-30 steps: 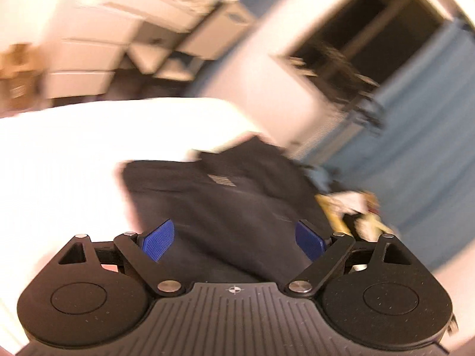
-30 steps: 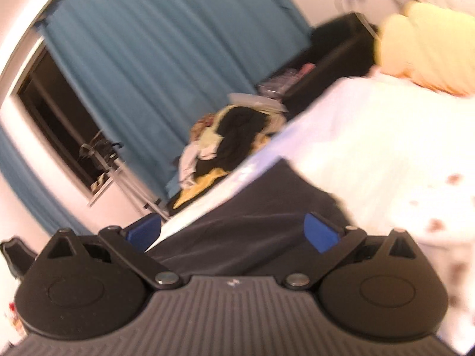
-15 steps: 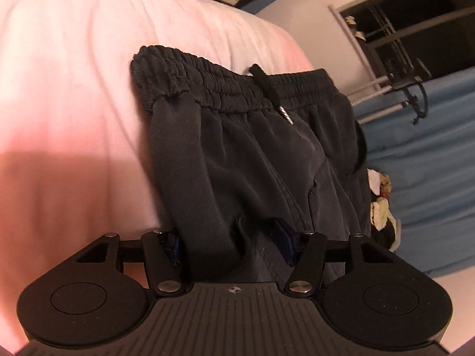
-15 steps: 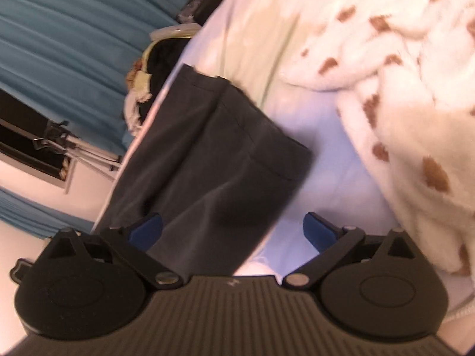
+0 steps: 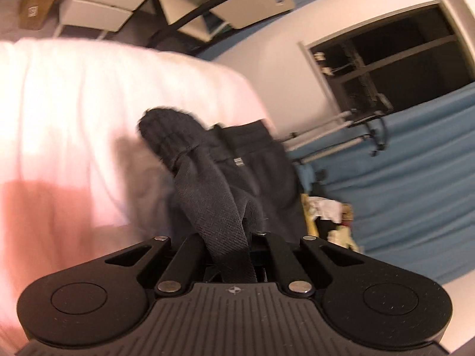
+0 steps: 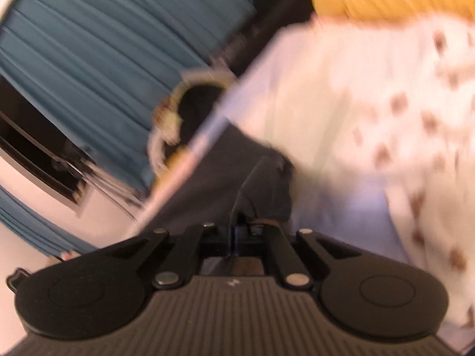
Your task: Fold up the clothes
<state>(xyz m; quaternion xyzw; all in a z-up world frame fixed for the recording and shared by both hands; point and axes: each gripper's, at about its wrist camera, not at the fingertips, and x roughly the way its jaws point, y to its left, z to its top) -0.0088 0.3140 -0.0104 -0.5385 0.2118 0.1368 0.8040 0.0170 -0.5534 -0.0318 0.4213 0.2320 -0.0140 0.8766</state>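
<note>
A bed (image 5: 59, 112) with a pale sheet fills the scene, blue curtains (image 5: 415, 184) hanging far behind. Dark shorts (image 5: 255, 160) lie along the bed's edge, the elastic waistband lifted at the far left. The left claw (image 5: 230, 255) is clamped on a fold of them. The right claw (image 6: 237, 231) pinches their fabric (image 6: 237, 178) shut, a spotted blanket (image 6: 409, 103) to the right.

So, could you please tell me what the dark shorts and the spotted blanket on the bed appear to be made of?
The dark shorts, pinched in the left tongs, look like matte woven or knit cotton-type fabric: a fine diagonal ribbed weave shows on the lifted strip, and the elastic waistband is gathered. The spotted blanket seems a fluffy fleece, white with brown spots, though blur makes this uncertain.
</note>
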